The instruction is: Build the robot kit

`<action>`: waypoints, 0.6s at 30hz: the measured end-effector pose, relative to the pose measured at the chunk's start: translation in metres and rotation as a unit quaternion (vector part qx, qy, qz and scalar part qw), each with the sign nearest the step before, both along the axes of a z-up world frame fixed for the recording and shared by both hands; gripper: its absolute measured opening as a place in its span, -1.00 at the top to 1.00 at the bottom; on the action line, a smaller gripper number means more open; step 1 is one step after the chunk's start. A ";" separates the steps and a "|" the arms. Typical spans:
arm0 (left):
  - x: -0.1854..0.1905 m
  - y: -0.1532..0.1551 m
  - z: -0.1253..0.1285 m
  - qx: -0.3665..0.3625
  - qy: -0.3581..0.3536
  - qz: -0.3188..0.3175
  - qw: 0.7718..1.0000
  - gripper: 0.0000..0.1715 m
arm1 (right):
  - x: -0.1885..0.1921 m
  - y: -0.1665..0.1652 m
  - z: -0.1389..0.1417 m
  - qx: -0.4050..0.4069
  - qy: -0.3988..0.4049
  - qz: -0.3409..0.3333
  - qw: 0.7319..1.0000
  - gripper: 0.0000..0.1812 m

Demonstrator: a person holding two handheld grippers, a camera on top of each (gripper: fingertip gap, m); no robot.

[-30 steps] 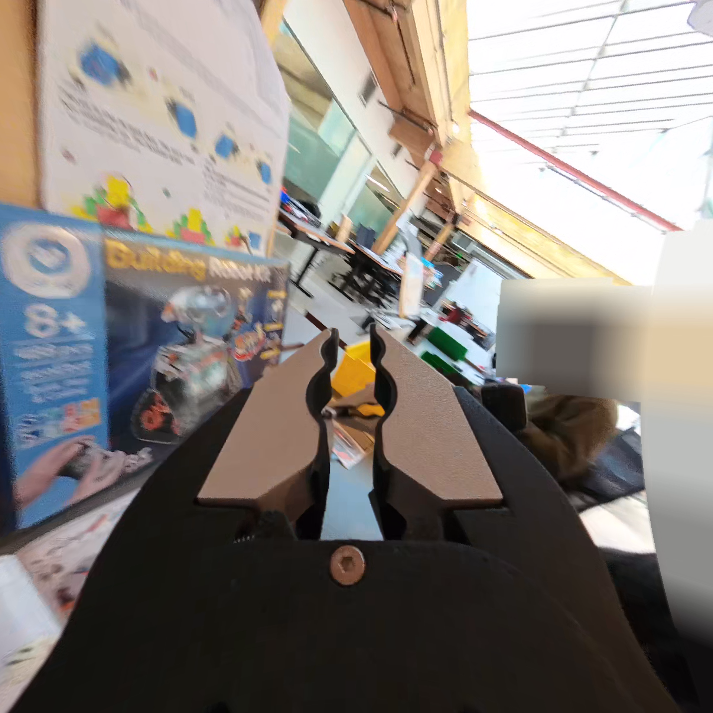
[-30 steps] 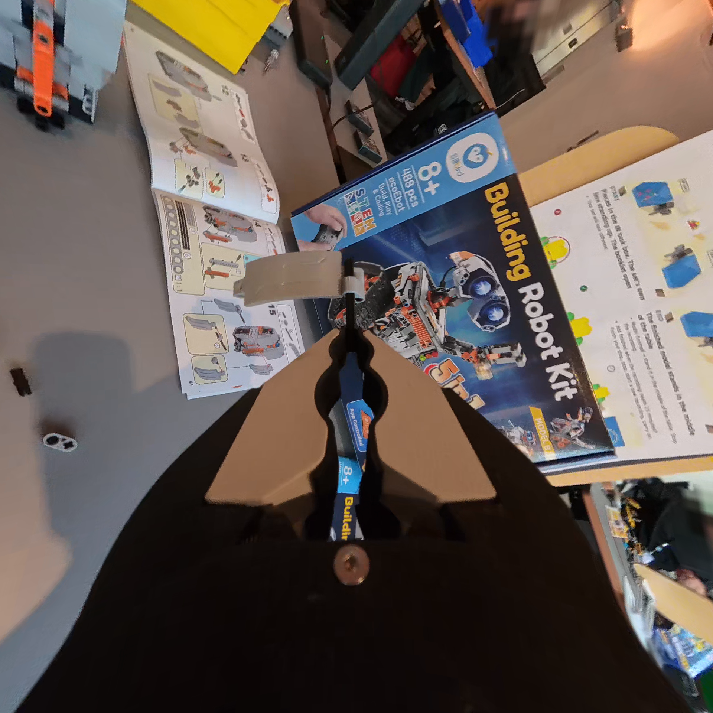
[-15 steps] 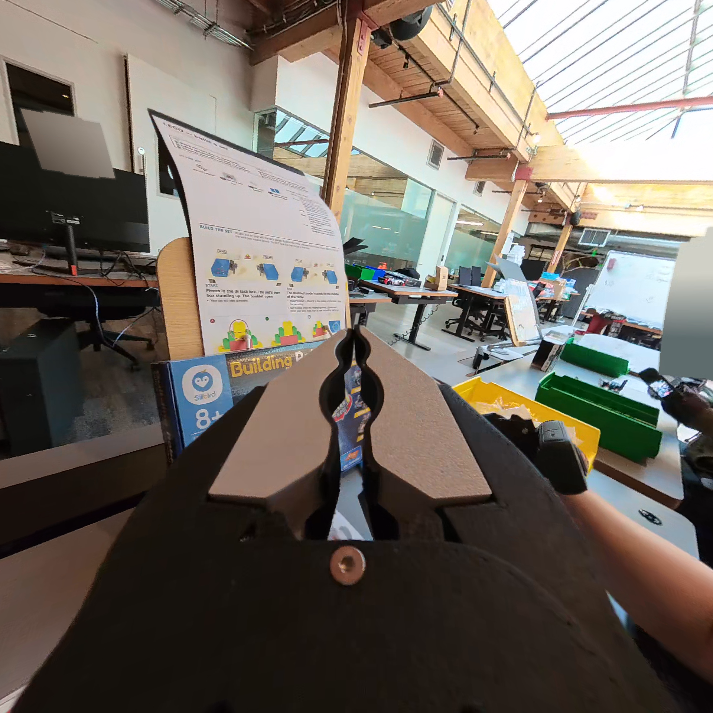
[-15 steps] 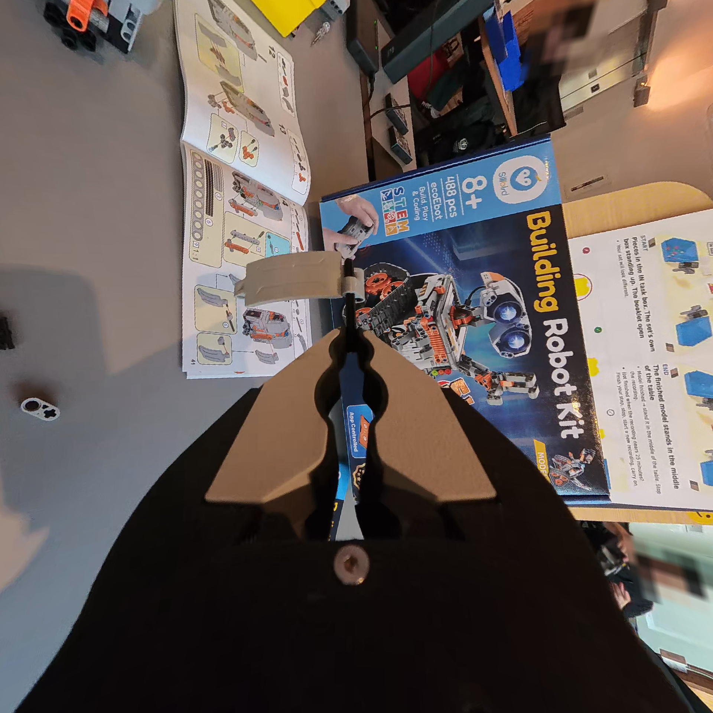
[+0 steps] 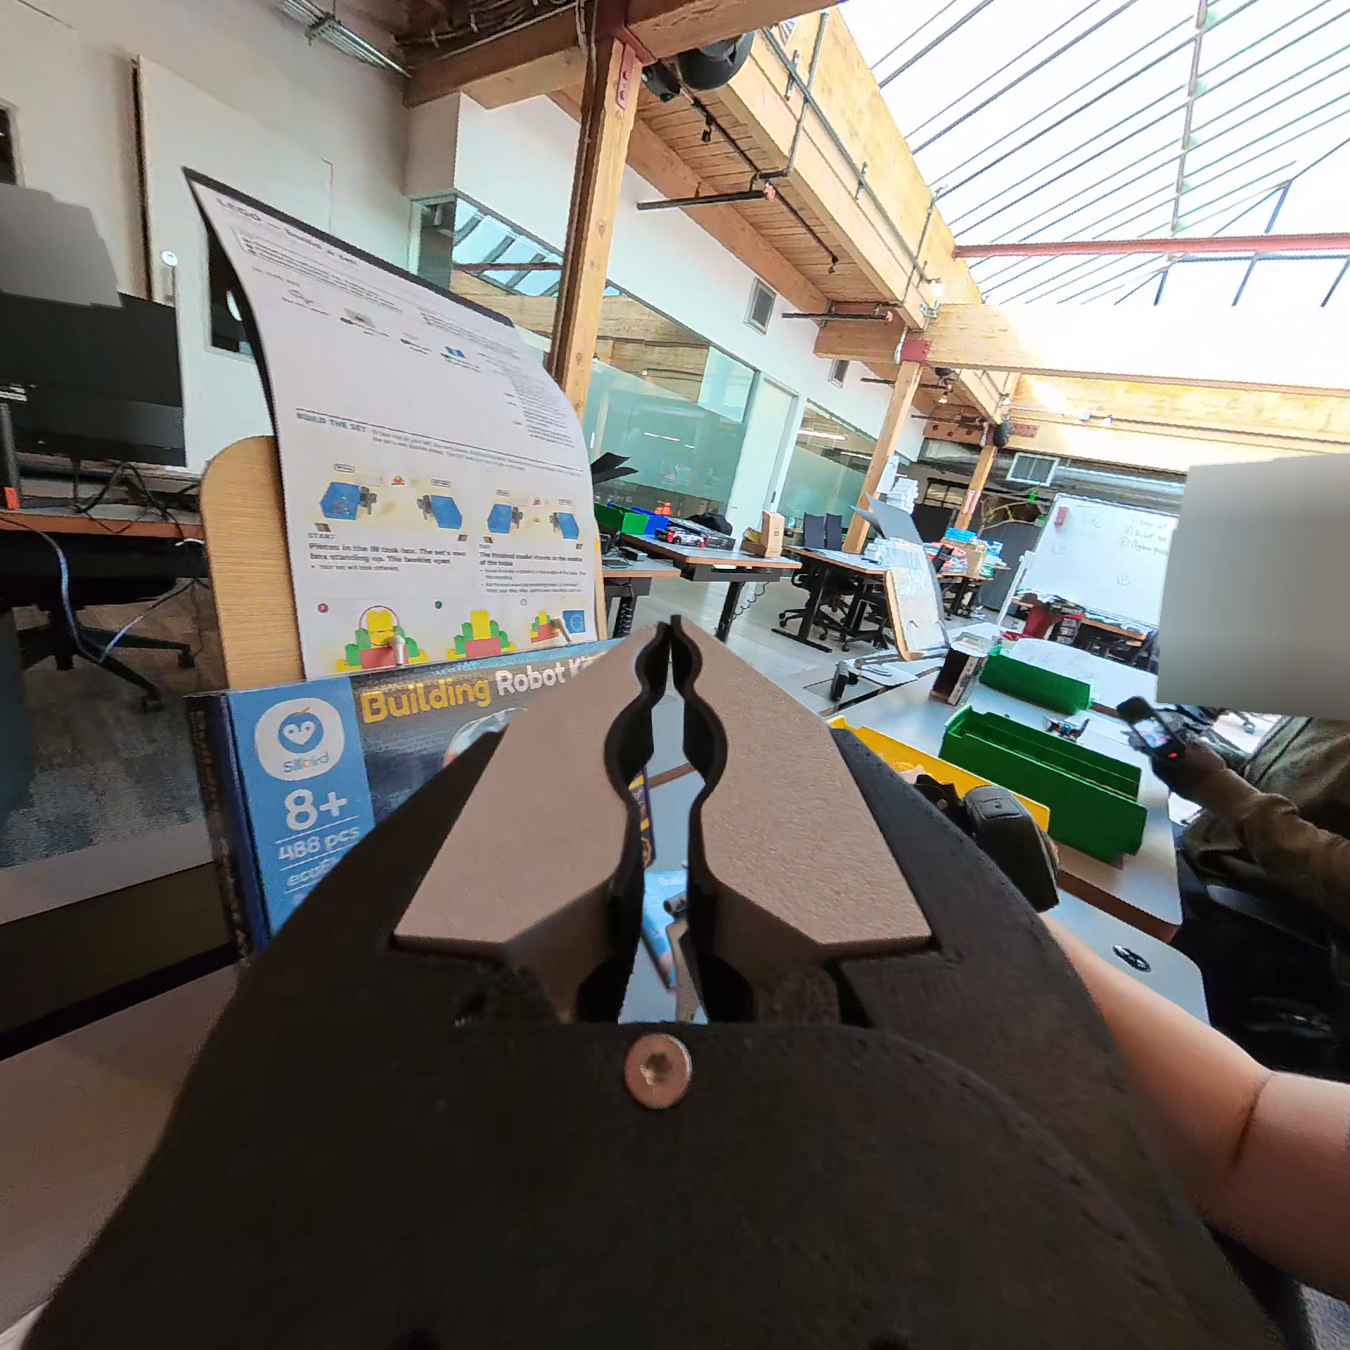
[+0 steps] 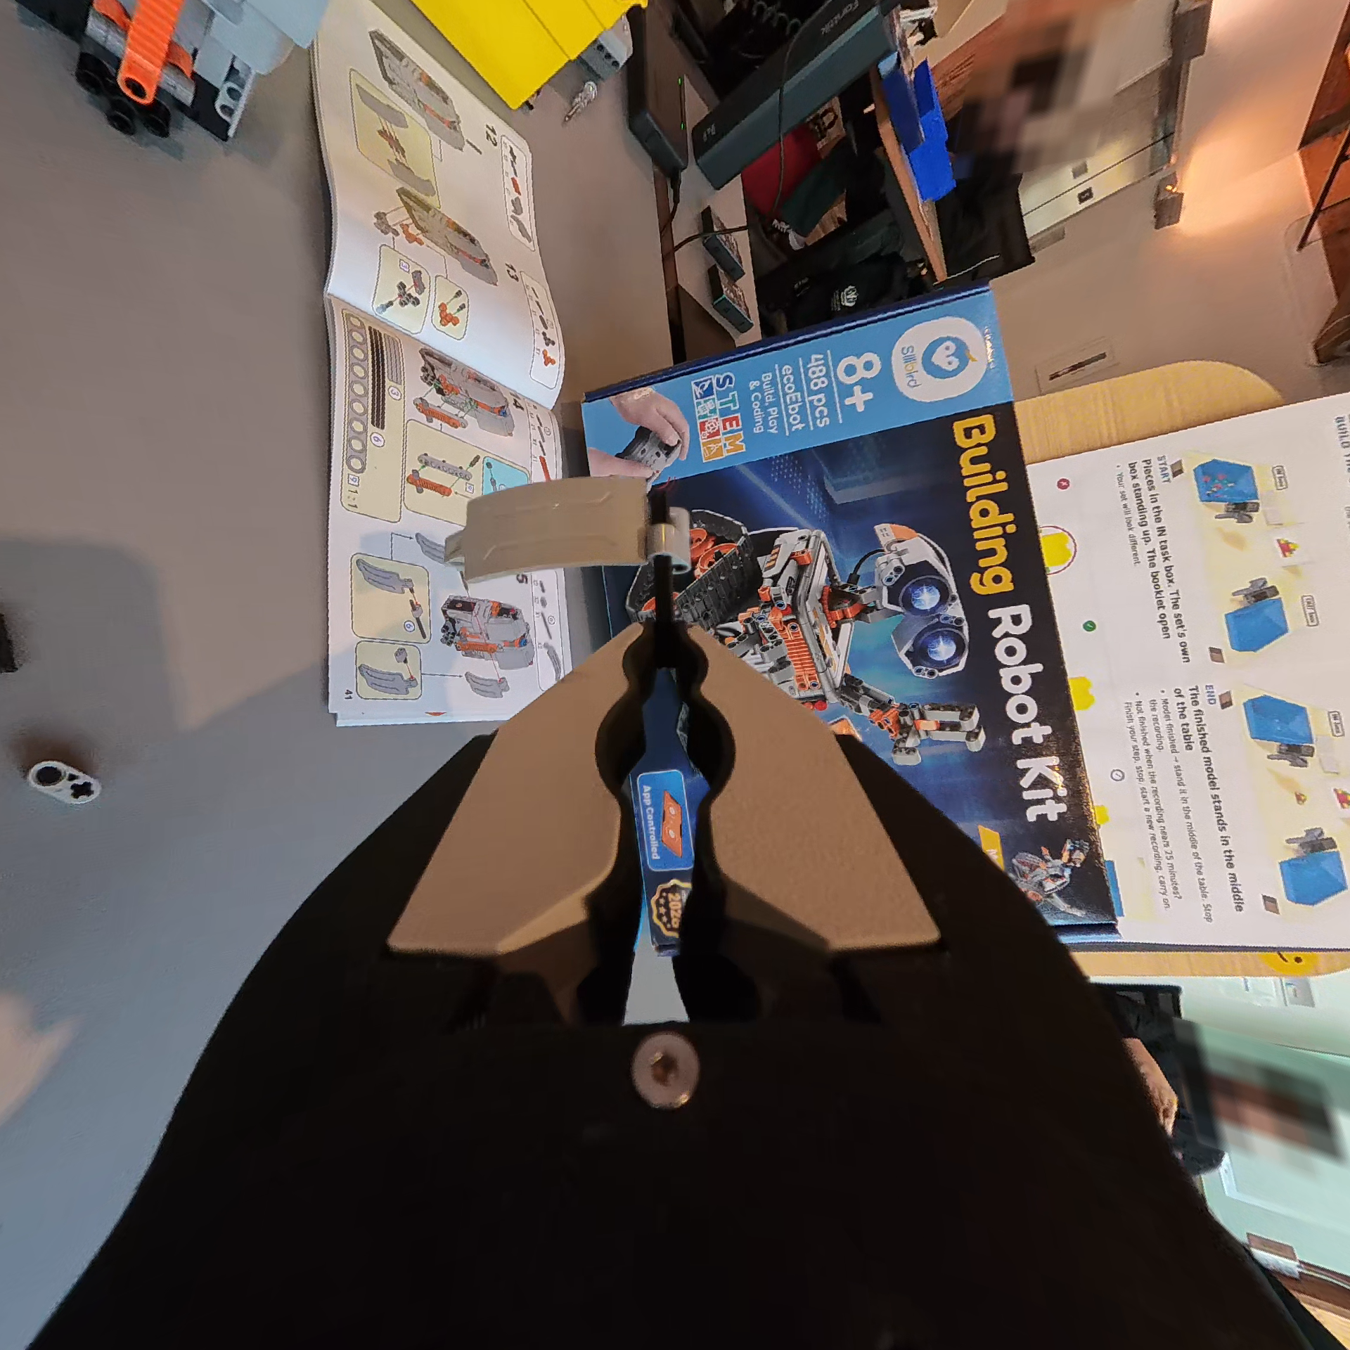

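Jaws: left gripper (image 5: 673,632) tips together, empty; right gripper (image 6: 663,634) pinched on thin black axle (image 6: 662,584) carrying grey curved panel (image 6: 555,539), held over open booklet (image 6: 438,409) near grey worktop (image 6: 168,453) far edge. Blue kit box (image 6: 840,599) stands upright at that edge w/ instruction sheet (image 5: 409,467) behind. Small grey connector (image 6: 63,782) lies alone, bare worktop around it. Orange-grey model (image 6: 161,58) cut off at frame corner. Open office beyond.

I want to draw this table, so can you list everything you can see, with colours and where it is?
Box: one, blue, standing at table's back.
Booklet: one, white, open, beside the box.
Sheet: one, white, behind the box.
Tray: one, yellow, far edge.
Model: one, grey, orange, black, far corner.
Small piece: one, white, alone on table.
Grey panel: one, on a black rod.
Left gripper: shut, holds nothing.
Right gripper: pinches that rod.
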State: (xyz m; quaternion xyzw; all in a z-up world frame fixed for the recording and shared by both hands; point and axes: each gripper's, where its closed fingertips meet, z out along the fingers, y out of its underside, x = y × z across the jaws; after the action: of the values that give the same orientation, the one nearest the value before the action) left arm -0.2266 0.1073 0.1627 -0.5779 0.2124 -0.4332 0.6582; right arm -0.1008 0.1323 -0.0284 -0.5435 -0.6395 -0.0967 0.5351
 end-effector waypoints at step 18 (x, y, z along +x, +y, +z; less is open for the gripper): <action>0.014 -0.012 0.003 -0.001 -0.008 -0.058 0.998 1.00 | -0.026 -0.074 0.111 0.334 0.074 0.110 0.933 0.98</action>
State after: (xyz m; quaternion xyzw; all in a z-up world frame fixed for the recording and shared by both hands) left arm -0.2122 0.0951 0.1657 -0.5622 0.2394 -0.4752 0.6330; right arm -0.1273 0.0583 0.0829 -0.2656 -0.5845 -0.2044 0.7389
